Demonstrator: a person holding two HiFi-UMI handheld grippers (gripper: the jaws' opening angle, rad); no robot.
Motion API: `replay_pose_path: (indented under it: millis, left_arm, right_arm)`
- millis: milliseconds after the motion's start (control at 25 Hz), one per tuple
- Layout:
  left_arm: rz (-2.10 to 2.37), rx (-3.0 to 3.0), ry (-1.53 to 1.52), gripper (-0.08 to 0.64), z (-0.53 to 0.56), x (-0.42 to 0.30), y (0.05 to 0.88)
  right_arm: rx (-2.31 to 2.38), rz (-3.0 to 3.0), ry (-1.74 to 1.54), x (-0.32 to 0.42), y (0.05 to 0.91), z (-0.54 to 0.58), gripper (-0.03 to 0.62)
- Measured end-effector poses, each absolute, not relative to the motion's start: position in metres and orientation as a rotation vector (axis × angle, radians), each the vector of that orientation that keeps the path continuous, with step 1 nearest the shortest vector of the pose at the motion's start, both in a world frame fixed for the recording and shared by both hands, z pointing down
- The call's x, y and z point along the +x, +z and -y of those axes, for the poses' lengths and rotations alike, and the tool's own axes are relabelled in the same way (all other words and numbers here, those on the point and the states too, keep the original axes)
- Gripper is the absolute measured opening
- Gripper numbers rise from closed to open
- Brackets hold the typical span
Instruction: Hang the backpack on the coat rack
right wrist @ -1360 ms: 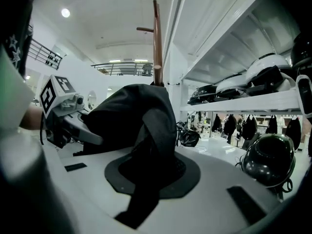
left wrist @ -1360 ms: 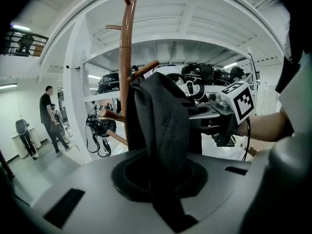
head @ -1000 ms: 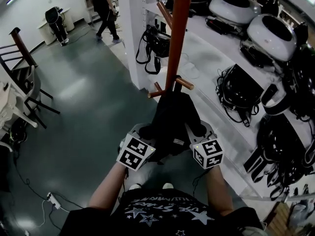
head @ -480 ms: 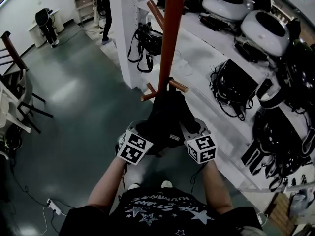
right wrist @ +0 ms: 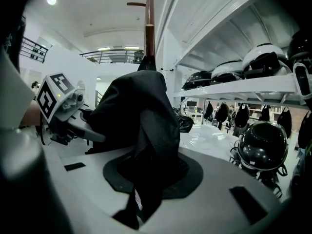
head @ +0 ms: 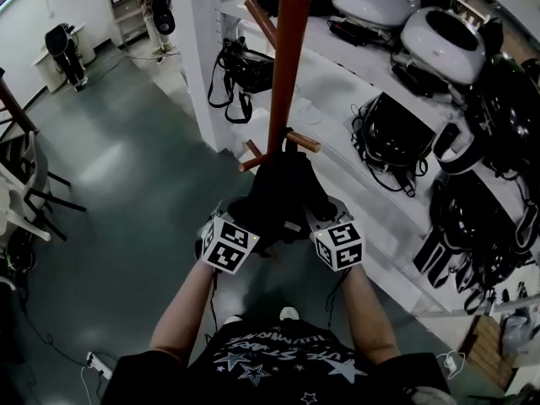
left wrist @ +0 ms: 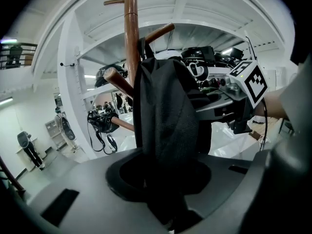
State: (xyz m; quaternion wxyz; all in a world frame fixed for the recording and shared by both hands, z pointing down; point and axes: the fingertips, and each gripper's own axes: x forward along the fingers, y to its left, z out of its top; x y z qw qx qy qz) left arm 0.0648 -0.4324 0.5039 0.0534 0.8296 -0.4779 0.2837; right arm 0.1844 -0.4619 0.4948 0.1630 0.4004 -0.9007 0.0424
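Note:
A black backpack [head: 283, 194] hangs against the red-brown coat rack pole [head: 287, 57], its top up by the short lower pegs [head: 305, 143]. My left gripper [head: 246, 219] holds the bag's left side and its jaws are opening, with dark fabric [left wrist: 168, 116] still running down between them. On the bag's right side my right gripper [head: 315, 216] has a fold of backpack fabric [right wrist: 141, 126] pinched in its jaws. Each gripper view shows the other gripper's marker cube [left wrist: 254, 79] [right wrist: 52, 95] beyond the bag.
White shelving [head: 371, 99] at the right carries helmets [head: 439, 40] and black strapped gear [head: 396, 142]. A white post [head: 202, 49] stands just left of the rack. Chairs [head: 25, 175] stand at the far left, and a power strip [head: 97, 361] lies on the floor.
Both grippers have sunk a little with the backpack, which now hangs lower from the pegs. The left jaws have spread slightly around the fabric.

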Motion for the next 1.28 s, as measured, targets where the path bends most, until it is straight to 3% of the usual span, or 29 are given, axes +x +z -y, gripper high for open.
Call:
replay_pose_path:
  millis: [240,520,640,880,1280]
  left_arm:
    - [1.463,2.55,0.874,0.153,0.438,0.068,0.507]
    - [1.439,2.587,0.842,0.229,0.44,0.075,0.508]
    - [1.413,2.606,0.853,0.268,0.439,0.076,0.51]
    - [1.397,2.642,0.841,0.313,0.436,0.076,0.508]
    - [1.394,2.713,0.762,0.313,0.414,0.043,0.499]
  right_arm:
    - [1.161,2.537,0.122,0.19,0.497,0.465,0.088]
    - [1.196,2.533,0.133,0.2,0.496,0.462,0.219]
    - [1.222,2.514,0.136,0.203,0.498,0.458,0.245]
    - [1.311,2.472,0.138,0.211,0.495,0.45,0.265]
    - [1.529,2.399,0.172,0.231,0.483,0.406,0.265]
